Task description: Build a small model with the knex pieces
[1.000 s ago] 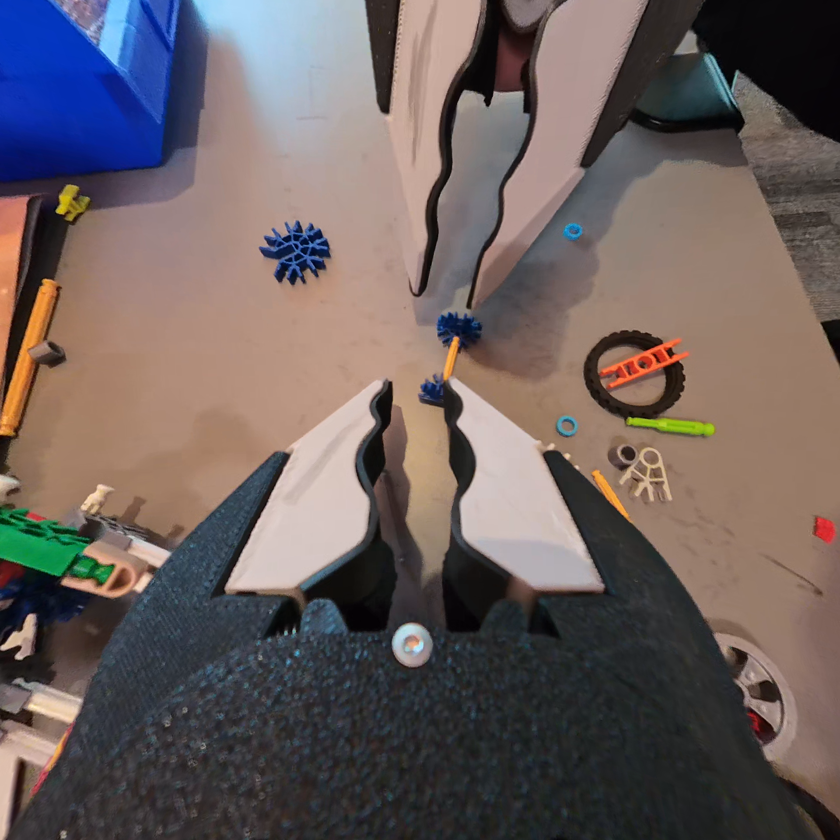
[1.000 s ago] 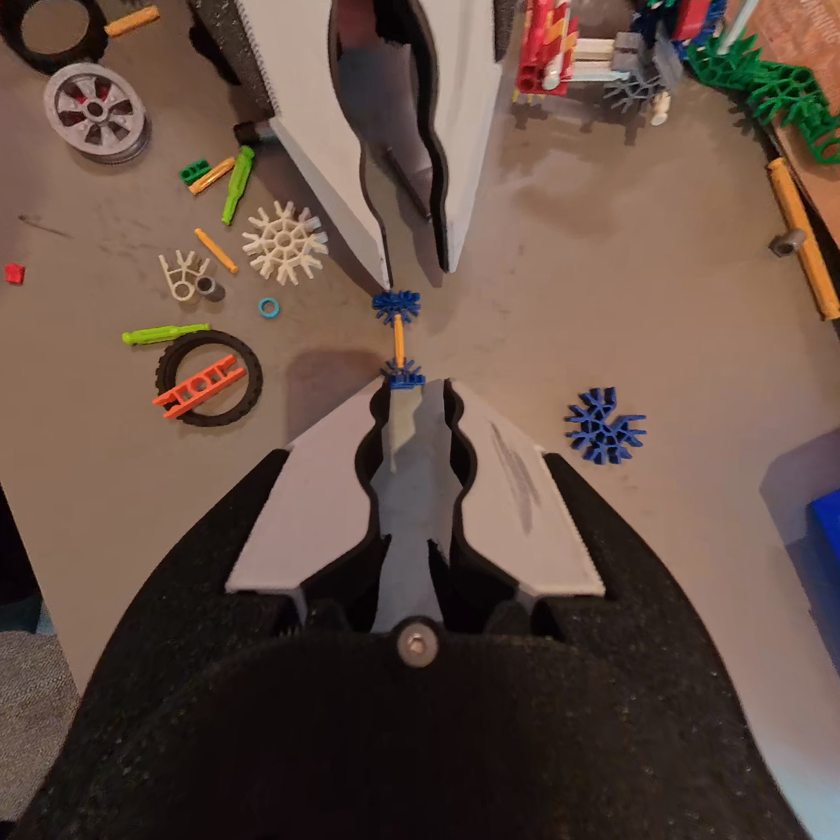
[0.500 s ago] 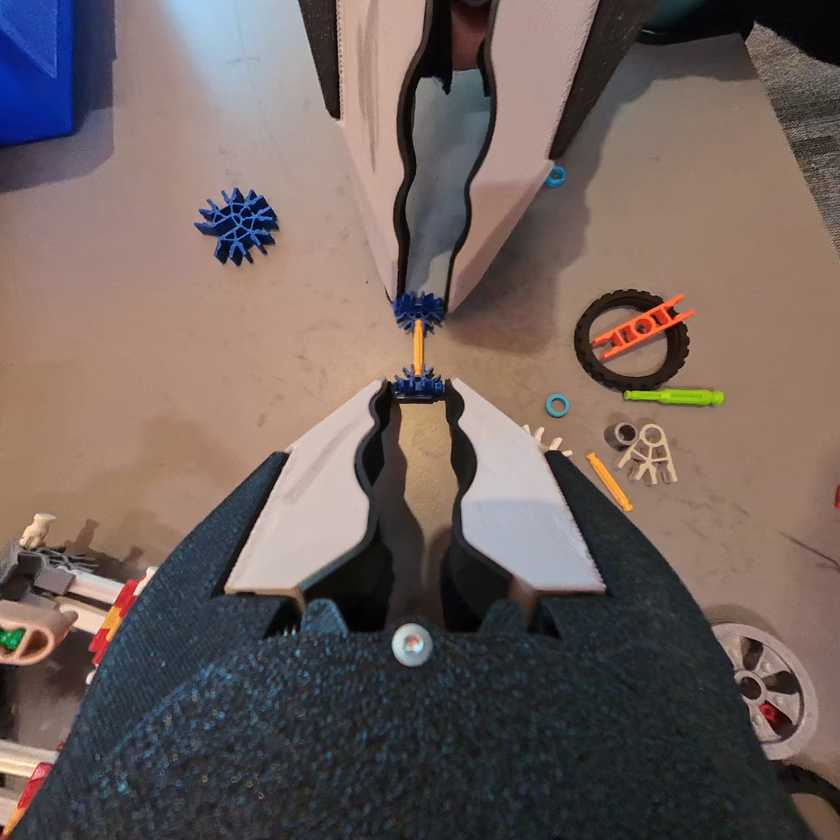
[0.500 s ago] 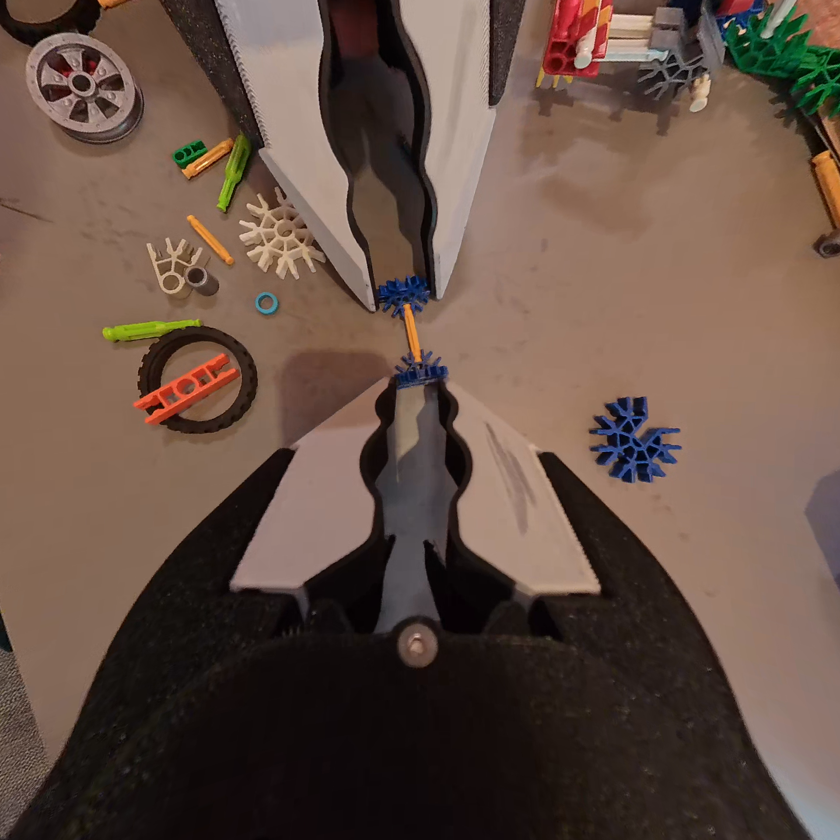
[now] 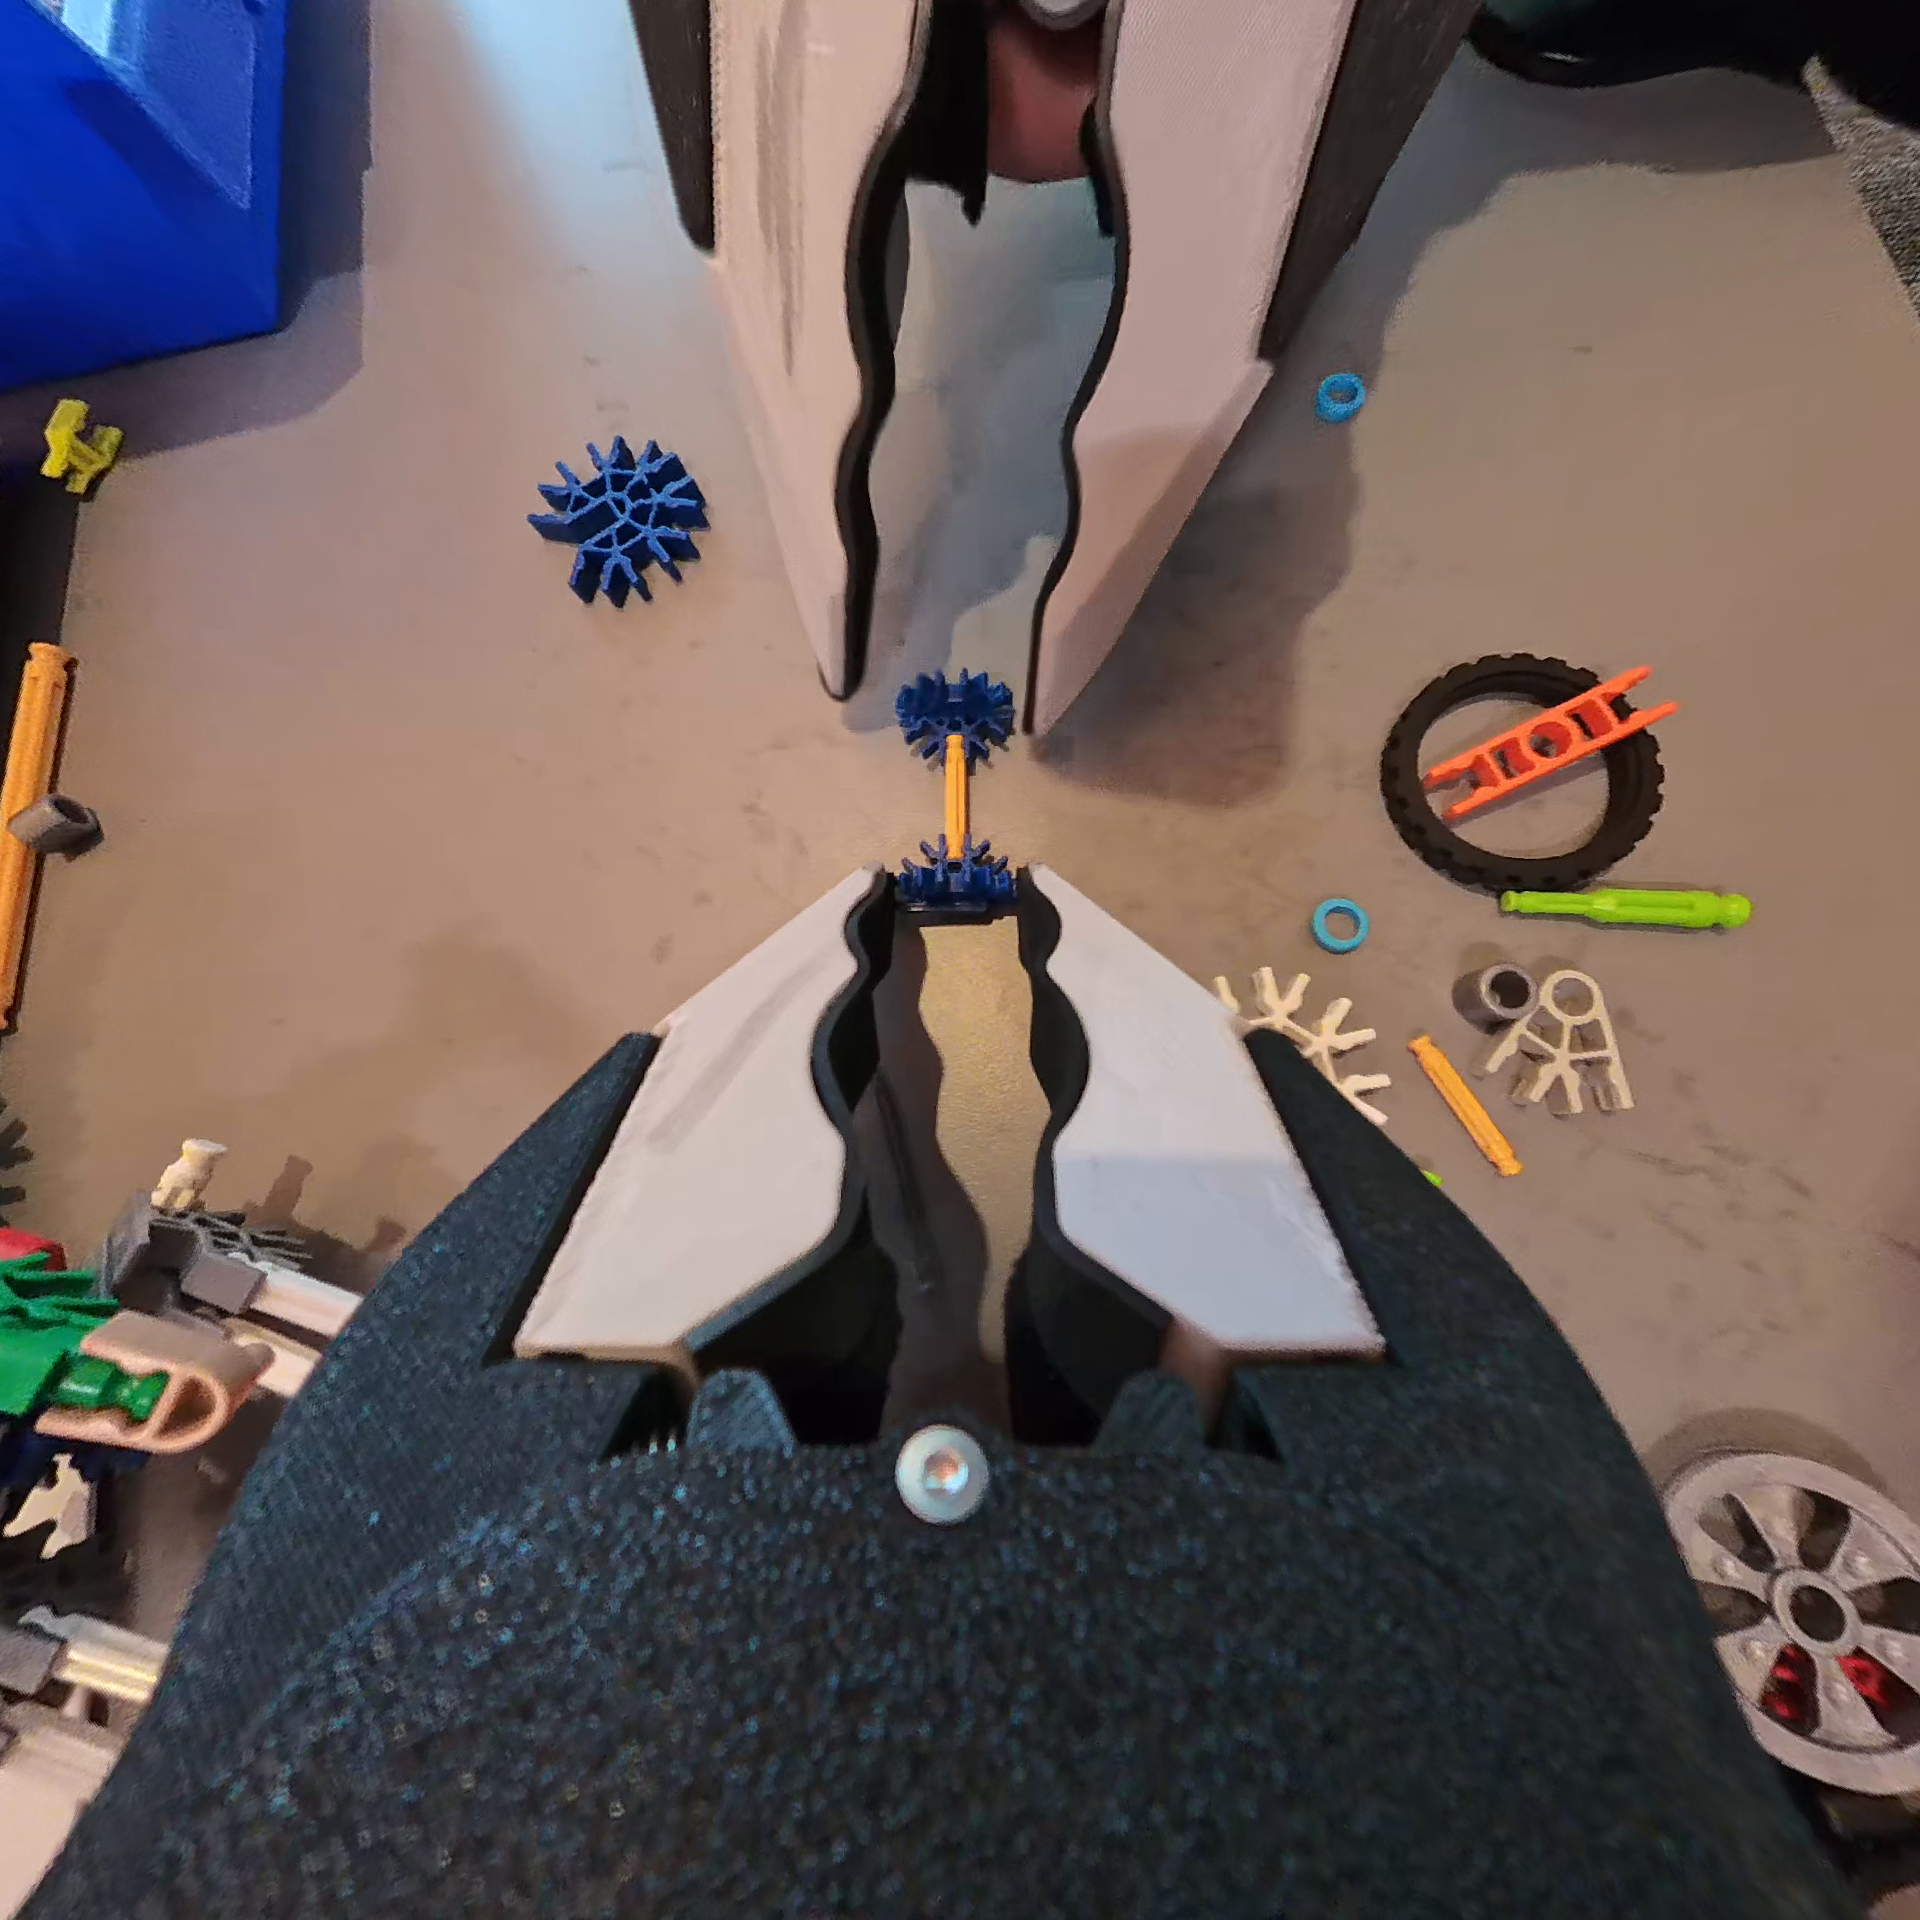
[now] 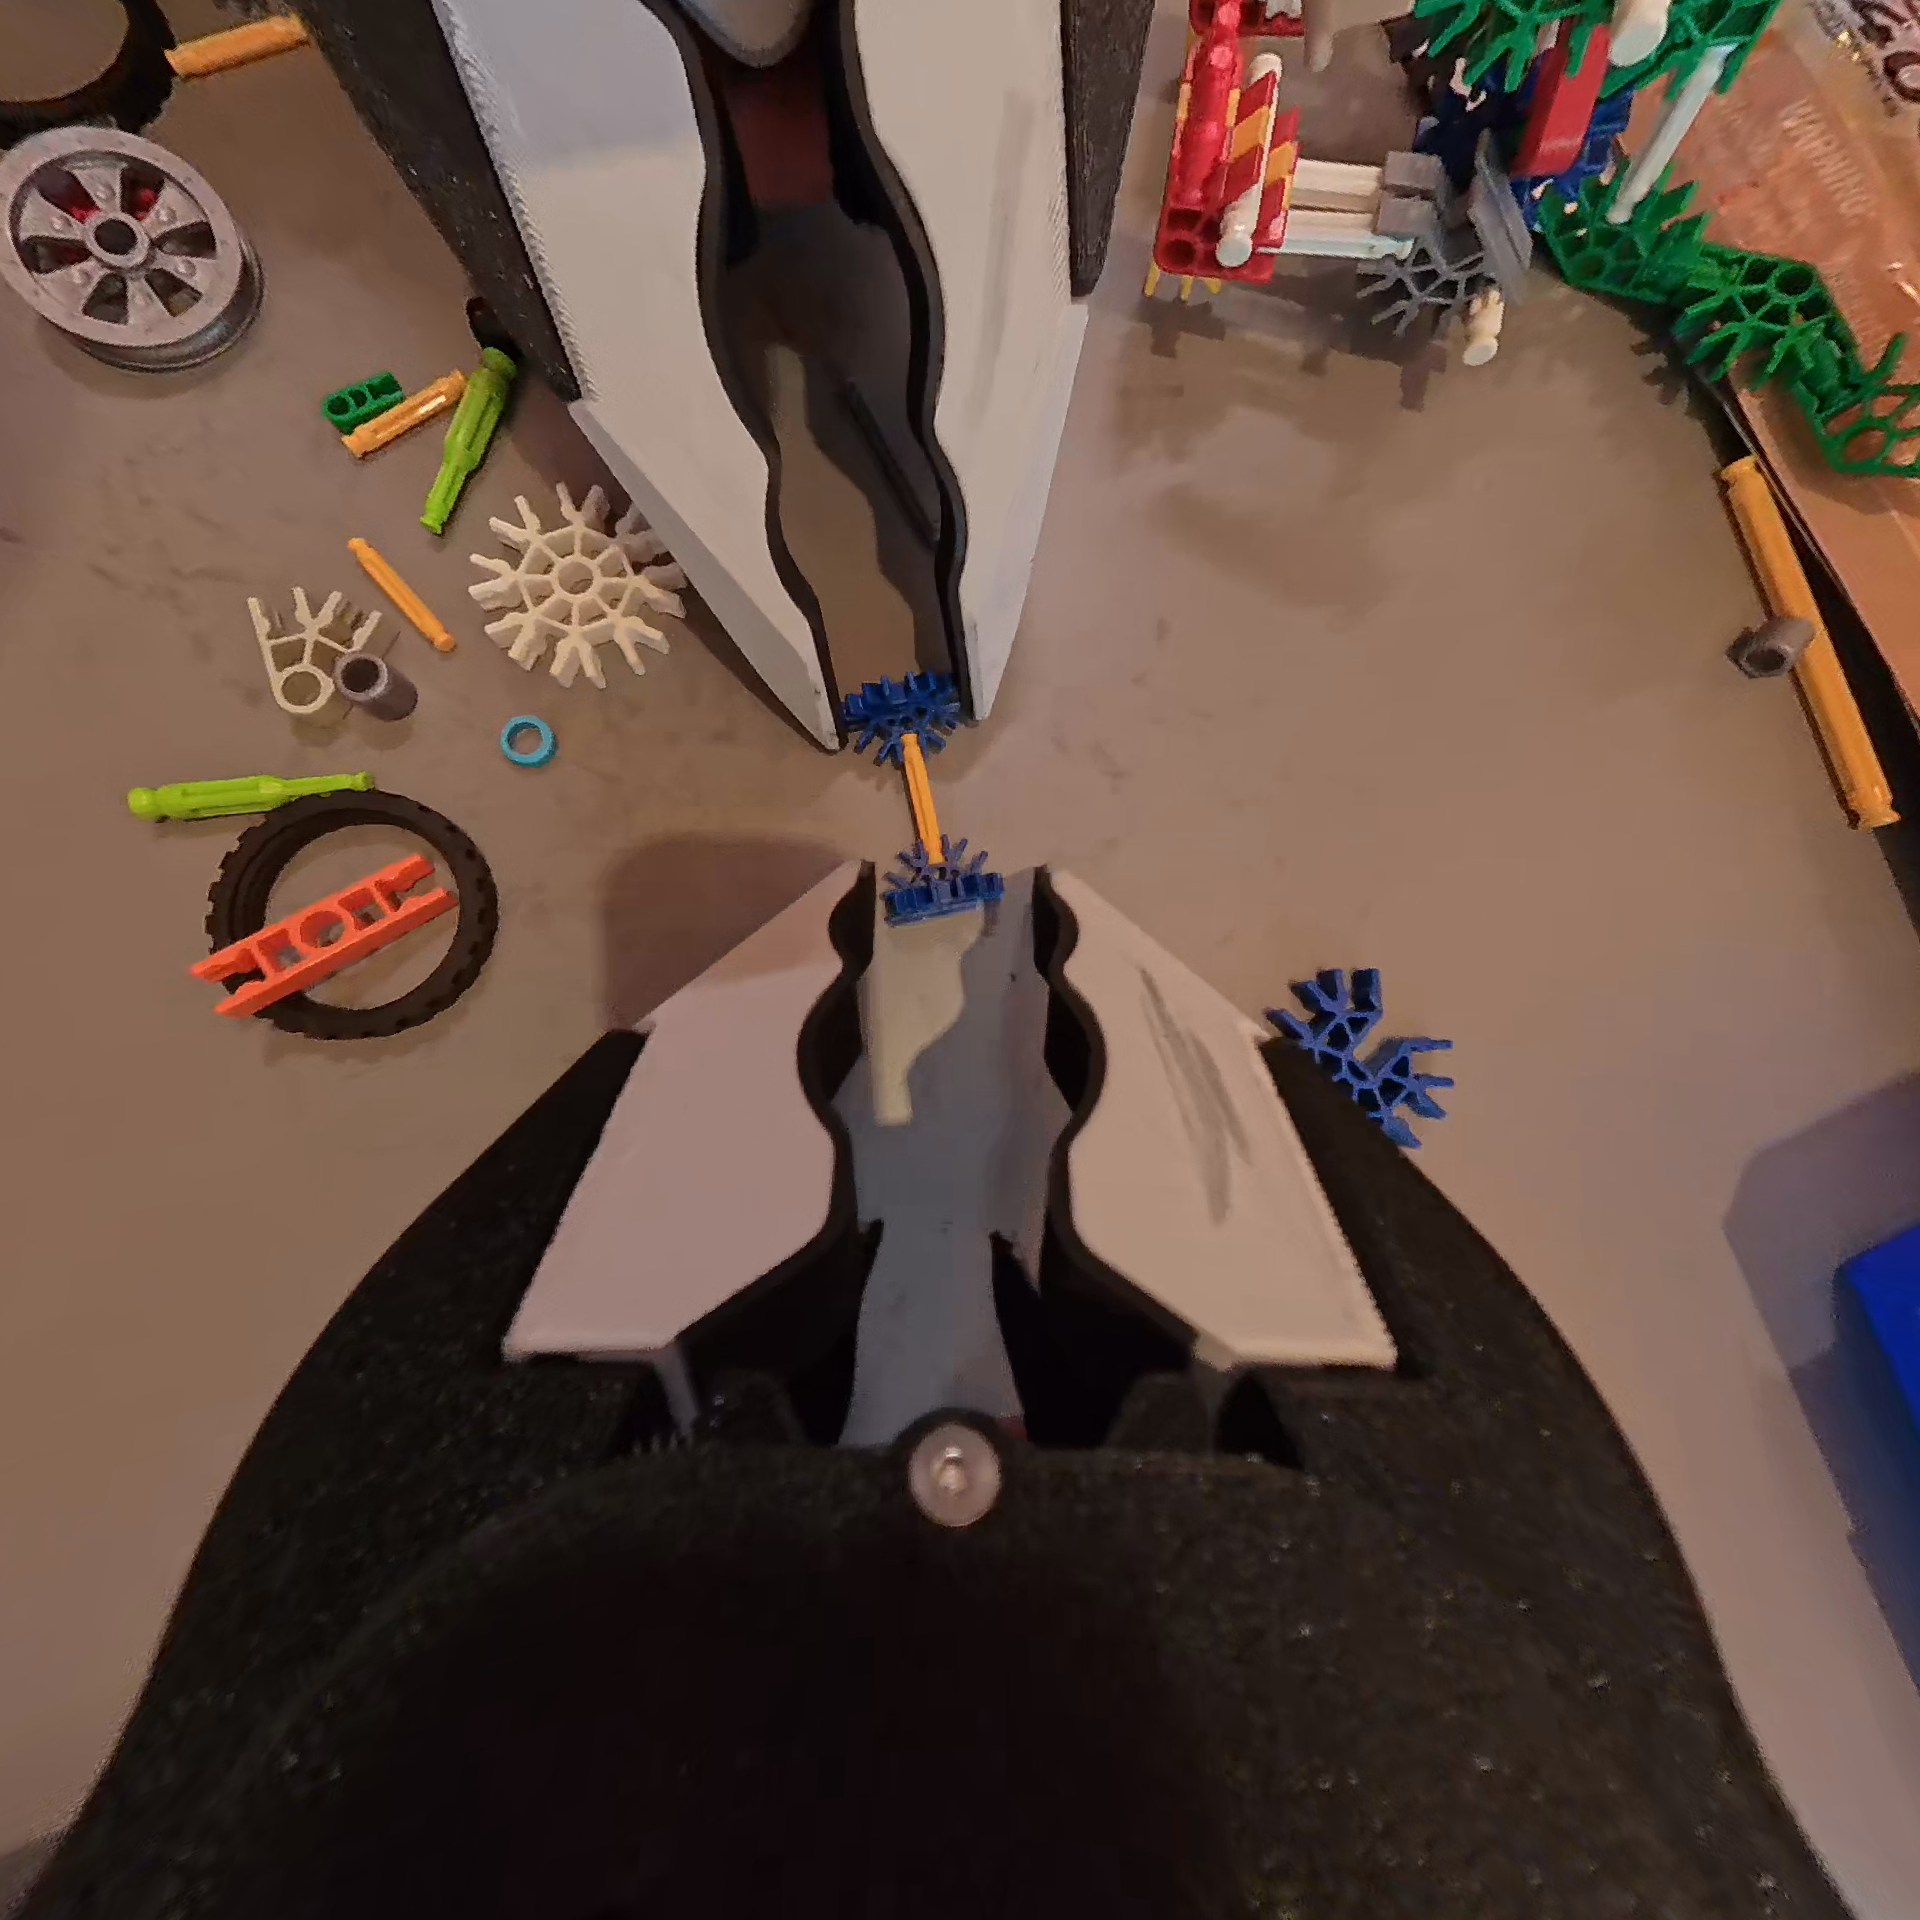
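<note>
**Rod assembly.** The orange rod [image 5: 954, 805] joins the first blue connector [image 5: 951, 883] to the second blue connector [image 5: 954, 712]. The assembly lies over the grey table [image 5: 416, 831], midway between your two grippers. You cannot tell from either view whether it rests on the surface.

**Axis.** In the left wrist view the rod's long axis runs near to far, in line with both pairs of fingers. In the right wrist view it leans slightly to the left as it runs away.

**Left gripper [image 5: 956, 894].** The fingertips are clamped on the first blue connector, one against each side. This gripper alone has hold of the assembly.

**Right gripper [image 6: 951, 878].** The fingers stand apart. The second blue connector sits between the tips, with a gap on the right side and a narrower one on the left.

**Change.** Half a second ago the right fingertips pressed against the second blue connector. They have since spread. The left grip is unchanged.

**Surroundings.**
- In the left wrist view, a loose blue connector [image 5: 620, 520] lies far left of the assembly.
- A blue box [image 5: 125, 177] stands beyond it.
- A black tyre [image 5: 1522, 774] with an orange piece [image 5: 1548, 743] across it lies to the right.
- In the right wrist view, a white connector [image 6: 575, 582] lies just beside the left gripper.
</note>
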{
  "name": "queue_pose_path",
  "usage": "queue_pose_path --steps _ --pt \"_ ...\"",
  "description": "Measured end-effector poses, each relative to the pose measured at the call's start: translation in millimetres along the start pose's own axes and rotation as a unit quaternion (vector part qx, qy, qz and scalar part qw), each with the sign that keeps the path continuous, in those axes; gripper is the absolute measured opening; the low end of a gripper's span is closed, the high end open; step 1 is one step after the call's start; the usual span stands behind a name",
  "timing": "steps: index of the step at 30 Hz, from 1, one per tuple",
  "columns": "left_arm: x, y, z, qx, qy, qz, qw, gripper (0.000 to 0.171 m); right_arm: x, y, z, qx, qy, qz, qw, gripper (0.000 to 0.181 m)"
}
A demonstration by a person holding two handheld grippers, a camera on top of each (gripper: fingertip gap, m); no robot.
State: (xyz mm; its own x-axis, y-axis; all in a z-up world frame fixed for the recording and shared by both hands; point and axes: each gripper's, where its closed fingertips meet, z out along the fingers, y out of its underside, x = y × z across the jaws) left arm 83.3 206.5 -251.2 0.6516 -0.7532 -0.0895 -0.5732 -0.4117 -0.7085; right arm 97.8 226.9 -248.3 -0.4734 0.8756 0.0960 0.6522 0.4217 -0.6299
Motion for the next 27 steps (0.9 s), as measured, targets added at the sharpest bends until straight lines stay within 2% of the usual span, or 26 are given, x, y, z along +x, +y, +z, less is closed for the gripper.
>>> queue_pose_path --steps 3,18,23,27 --pt "-1.6 -1.3 -0.5 0.004 -0.006 0.003 1.0 0.021 0.8 0.8 4.5 0.001 -0.004 -0.006 1.0 0.023" --pt "-15.9 -5.4 -2.3 0.019 -0.049 0.019 0.998 0.02 13.6 -0.1 -1.7 0.059 0.017 0.003 0.998 0.022" --pt "-17.3 -3.7 -0.6 0.014 -0.053 0.021 0.998 0.021 15.0 1.0 0.2 0.058 0.02 0.007 0.998 0.023" --pt "-20.8 -2.8 -1.4 0.013 -0.06 0.017 0.998 0.02 9.2 2.9 3.5 0.051 0.003 0.012 0.999 0.034"
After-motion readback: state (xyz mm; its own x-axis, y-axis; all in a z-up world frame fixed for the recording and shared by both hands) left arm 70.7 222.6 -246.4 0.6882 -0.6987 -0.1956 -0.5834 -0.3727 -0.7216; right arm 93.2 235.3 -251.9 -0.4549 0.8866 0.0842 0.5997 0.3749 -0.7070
